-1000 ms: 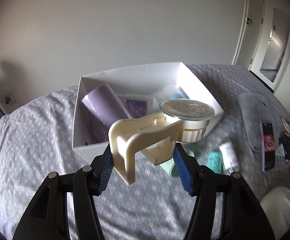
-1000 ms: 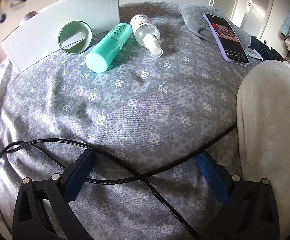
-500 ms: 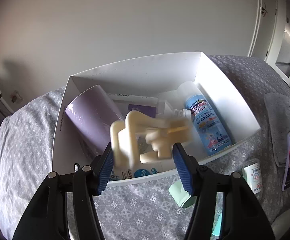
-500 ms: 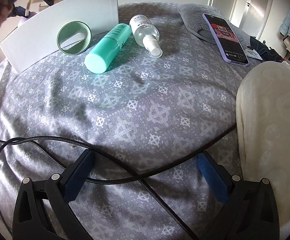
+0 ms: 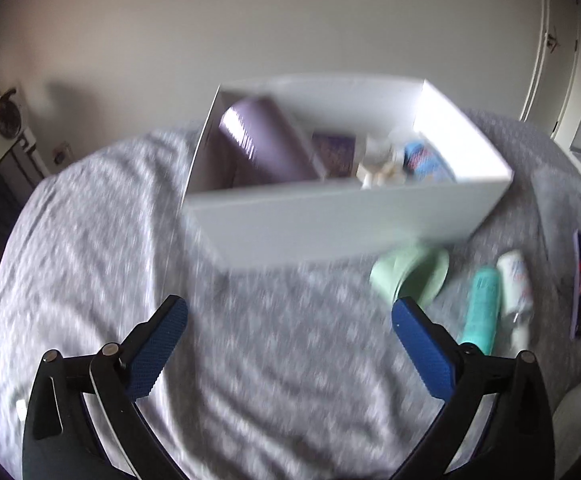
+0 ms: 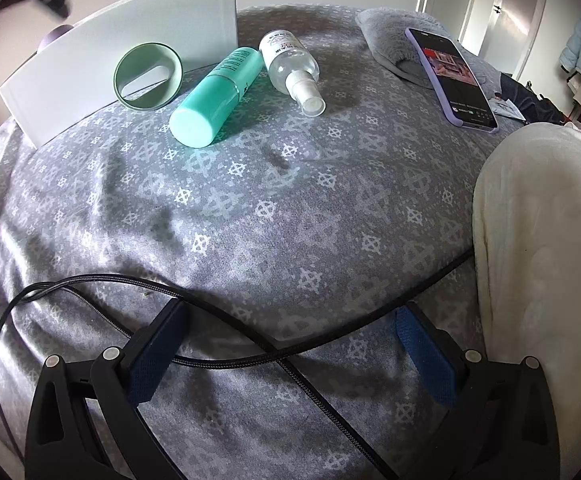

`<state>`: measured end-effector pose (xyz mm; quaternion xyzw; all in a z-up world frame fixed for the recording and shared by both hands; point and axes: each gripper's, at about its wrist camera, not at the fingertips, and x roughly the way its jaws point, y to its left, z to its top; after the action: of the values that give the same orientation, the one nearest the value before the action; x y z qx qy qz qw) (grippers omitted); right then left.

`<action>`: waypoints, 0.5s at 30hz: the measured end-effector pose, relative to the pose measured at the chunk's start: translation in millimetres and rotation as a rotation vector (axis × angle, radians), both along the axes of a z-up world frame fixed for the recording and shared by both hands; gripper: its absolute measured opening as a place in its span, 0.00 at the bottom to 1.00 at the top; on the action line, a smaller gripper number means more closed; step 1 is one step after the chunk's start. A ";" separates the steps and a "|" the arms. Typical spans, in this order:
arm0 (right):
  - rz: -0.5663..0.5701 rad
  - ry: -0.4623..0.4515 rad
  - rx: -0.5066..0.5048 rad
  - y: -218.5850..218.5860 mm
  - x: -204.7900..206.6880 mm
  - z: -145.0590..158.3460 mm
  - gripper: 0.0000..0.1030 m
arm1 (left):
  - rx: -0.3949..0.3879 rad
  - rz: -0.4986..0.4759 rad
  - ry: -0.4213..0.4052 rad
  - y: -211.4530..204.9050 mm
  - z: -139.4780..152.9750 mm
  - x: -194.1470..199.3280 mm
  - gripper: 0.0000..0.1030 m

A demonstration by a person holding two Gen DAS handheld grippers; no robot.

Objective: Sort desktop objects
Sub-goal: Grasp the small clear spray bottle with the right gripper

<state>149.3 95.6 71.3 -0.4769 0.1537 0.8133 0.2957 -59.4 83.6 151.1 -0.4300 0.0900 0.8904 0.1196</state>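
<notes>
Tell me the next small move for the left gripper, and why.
Probably swing the left gripper, jaws open and empty, toward the green ring against the white box: it is the nearest item outside the box.

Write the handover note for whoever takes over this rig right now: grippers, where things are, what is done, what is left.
Left gripper: jaws have just opened wide, nothing between them.
Right gripper: open, empty, over a black cable.
Done: cream holder now lies in the white box with the purple cup and blue can.
Left, beside the box: green ring, teal bottle, clear spray bottle.
</notes>
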 end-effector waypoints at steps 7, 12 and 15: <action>0.000 0.003 -0.004 -0.2 -0.4 0.7 1.00 | -0.014 0.096 -0.150 -27.5 -74.7 36.7 0.99; 0.015 0.001 -0.007 0.7 -0.6 1.7 1.00 | -0.023 0.094 -0.076 -35.9 -97.6 63.2 1.00; 0.024 -0.006 -0.009 1.6 -1.5 2.1 1.00 | -0.019 0.104 -0.072 -34.2 -98.9 63.0 1.00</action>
<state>147.8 97.2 73.4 -0.4824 0.1509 0.8147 0.2843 3.6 49.3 52.2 -0.4668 0.0714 0.8785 0.0722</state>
